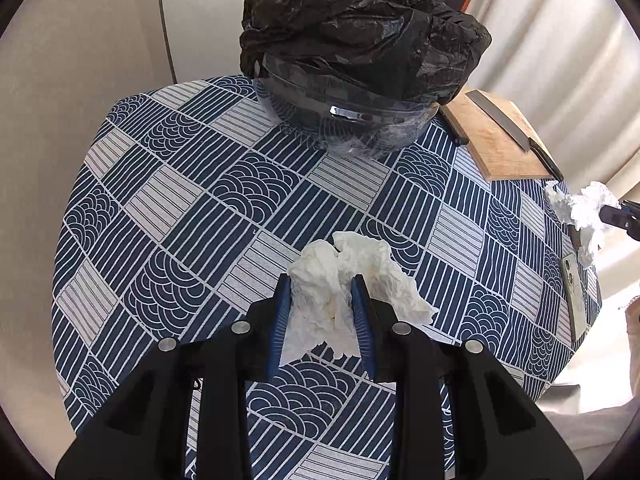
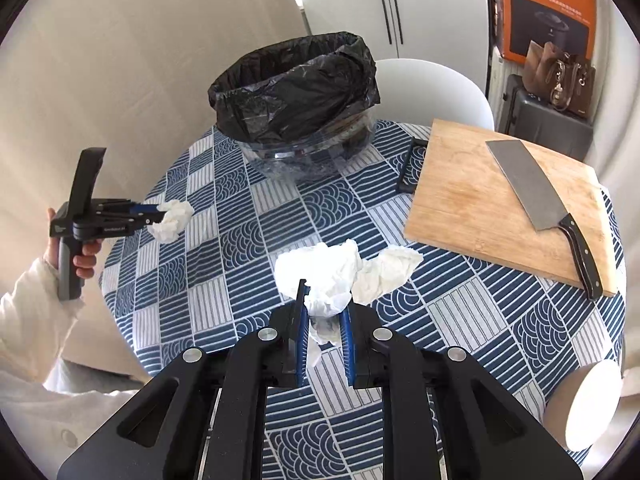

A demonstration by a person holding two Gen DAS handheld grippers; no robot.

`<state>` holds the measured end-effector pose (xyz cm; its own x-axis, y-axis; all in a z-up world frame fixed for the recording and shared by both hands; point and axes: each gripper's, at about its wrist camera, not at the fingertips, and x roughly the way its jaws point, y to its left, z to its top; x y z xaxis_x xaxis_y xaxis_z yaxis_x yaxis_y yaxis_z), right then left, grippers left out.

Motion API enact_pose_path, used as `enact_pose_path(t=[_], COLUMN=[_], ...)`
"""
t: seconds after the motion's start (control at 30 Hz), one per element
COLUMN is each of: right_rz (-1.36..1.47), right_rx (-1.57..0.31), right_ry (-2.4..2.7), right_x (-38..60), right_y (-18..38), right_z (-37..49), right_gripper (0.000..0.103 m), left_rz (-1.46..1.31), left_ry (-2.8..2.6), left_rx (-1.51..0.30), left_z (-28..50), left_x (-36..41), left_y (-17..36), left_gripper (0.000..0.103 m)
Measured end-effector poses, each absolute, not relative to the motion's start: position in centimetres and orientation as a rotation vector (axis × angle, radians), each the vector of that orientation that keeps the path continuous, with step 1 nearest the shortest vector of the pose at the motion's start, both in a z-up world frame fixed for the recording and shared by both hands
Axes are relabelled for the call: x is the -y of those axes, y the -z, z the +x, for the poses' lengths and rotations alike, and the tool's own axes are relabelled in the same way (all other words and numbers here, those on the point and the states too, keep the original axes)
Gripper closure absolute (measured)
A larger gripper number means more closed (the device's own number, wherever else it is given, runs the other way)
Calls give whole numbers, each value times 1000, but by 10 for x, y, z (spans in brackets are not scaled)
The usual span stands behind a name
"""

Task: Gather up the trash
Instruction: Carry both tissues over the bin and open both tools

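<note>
Bin (image 1: 360, 52) interior hidden; right gripper (image 1: 624, 216) cut off at edge.

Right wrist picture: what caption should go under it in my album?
Right gripper and left gripper each pinch a tissue beside the bin.

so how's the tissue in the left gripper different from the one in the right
The left gripper holds its tissue wad as a fairly compact clump; in the right wrist view it hangs clear above the tablecloth. The right gripper pinches a looser, more spread tissue, with another crumpled piece just beside it. Both are white, crumpled and clamped between blue pads.
</note>
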<state>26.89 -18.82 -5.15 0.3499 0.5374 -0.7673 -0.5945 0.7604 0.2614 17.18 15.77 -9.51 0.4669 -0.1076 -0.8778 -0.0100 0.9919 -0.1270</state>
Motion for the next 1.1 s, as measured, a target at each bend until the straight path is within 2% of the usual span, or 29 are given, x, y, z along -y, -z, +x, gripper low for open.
enact_pose_path(t=[0.57,0.9,1.1], right_rz=[-56,-23,-29], right_rx=[-748,-608,-600], right_ry=[-707,-733,-766], right_x=[168,131,94], right_y=[-38,-89,-101], right_z=[304,334,355], right_gripper=[90,90,90], left_rz=[-93,-29,-38], left_ry=[-29,45,113], left_rx=[-793,-726,-685], left_z=[166,220,258], left_x=[-207,-214,-212], left_y=[-3,-34,-48], left_gripper=[71,71,71])
